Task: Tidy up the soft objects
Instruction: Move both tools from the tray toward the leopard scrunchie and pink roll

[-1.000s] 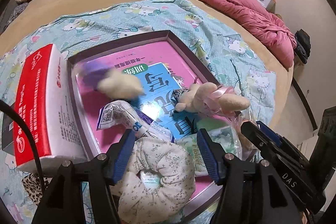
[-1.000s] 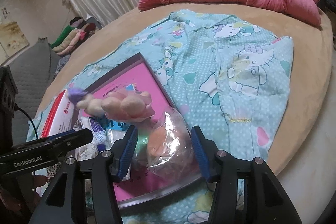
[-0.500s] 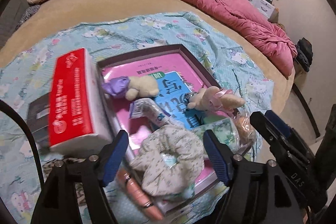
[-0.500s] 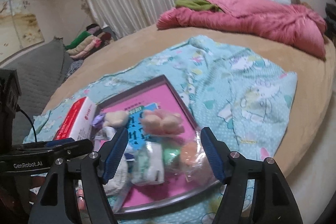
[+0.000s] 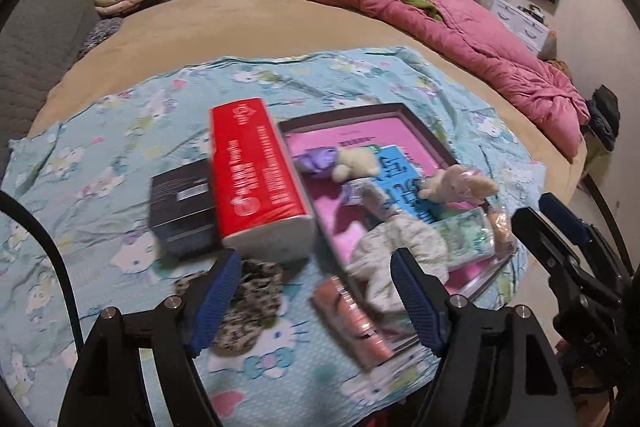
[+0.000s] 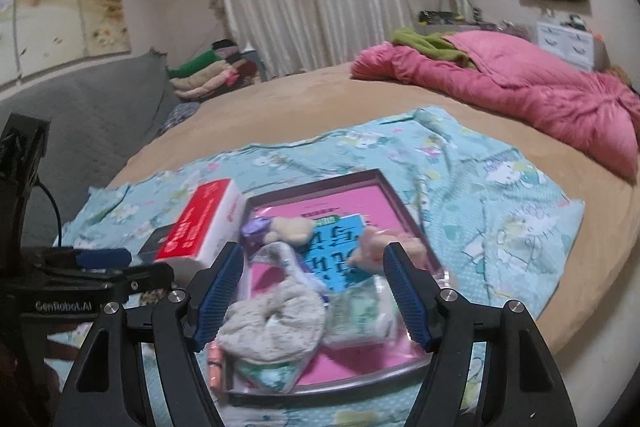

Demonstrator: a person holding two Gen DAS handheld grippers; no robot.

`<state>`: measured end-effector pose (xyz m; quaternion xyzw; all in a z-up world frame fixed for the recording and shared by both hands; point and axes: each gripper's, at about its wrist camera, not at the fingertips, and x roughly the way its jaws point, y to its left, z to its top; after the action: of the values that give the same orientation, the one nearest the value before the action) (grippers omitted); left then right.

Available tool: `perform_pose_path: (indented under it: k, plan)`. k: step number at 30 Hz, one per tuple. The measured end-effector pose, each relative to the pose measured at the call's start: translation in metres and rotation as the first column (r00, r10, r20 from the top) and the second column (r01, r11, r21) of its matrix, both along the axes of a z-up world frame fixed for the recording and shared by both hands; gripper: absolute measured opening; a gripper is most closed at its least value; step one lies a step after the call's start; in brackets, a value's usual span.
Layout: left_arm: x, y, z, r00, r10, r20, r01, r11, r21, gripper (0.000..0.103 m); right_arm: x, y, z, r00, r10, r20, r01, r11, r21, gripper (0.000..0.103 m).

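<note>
Left gripper: hanging above the bedspread with fingers spread wide, holding nothing; jaws having just been opening, nothing between the pads.
Right gripper: hovering over the tray's near end, fingers likewise wide and empty; jaws having just been opening, the goods lying below and not between the pads.
Leopard-print scrunchie: lying off the tray on the bedspread, at about 7 o'clock from the tray, just under the left fingers.
Pink tube: resting outside the tray's near rim, at 6 o'clock.
Floral scrunchie: draping over the tray's near corner.
Green-print packet: sitting beside it, toward 3 o'clock.
Tray: holding two small plush toys further back, over a blue booklet.
Red tissue pack: leaning at the tray's 9 o'clock edge, a black box beyond it at 9 o'clock.
Risk: floral scrunchie possibly sliding off the rim, being only half supported; soft bedding giving under any push and tipping the tissue pack; leopard-print scrunchie possibly being overlooked under the gripper.
Surface: light blue cartoon-cat bedspread, wrinkling over a tan round bed.
Room: pink quilt bunching at 1 o'clock, folded clothes at 11 o'clock, curtains at 12 o'clock, dark screen hanging on the wall.
</note>
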<state>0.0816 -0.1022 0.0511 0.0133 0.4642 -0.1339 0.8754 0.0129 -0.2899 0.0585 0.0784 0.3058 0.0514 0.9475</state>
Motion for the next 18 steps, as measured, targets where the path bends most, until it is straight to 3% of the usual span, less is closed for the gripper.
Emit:
perform_pose_path:
  k: [10,13,18]
  plan:
    - [-0.005,0.054,-0.015,0.996,0.081,-0.026,-0.081,0.997,-0.001,0.077,-0.014,0.064,0.009,0.98,0.195,-0.022,-0.197,0.972,-0.129,0.074]
    - [-0.005,0.069,-0.026,0.994,0.1,-0.047,-0.101,0.995,-0.011,0.077,-0.016,0.085,0.006,0.965,0.254,-0.062,-0.26,0.952,-0.16,0.074]
    - [-0.003,0.084,-0.049,0.989,0.115,-0.092,-0.116,0.993,-0.013,0.077,-0.006,0.118,-0.021,0.932,0.295,-0.209,-0.33,0.93,-0.162,0.074]
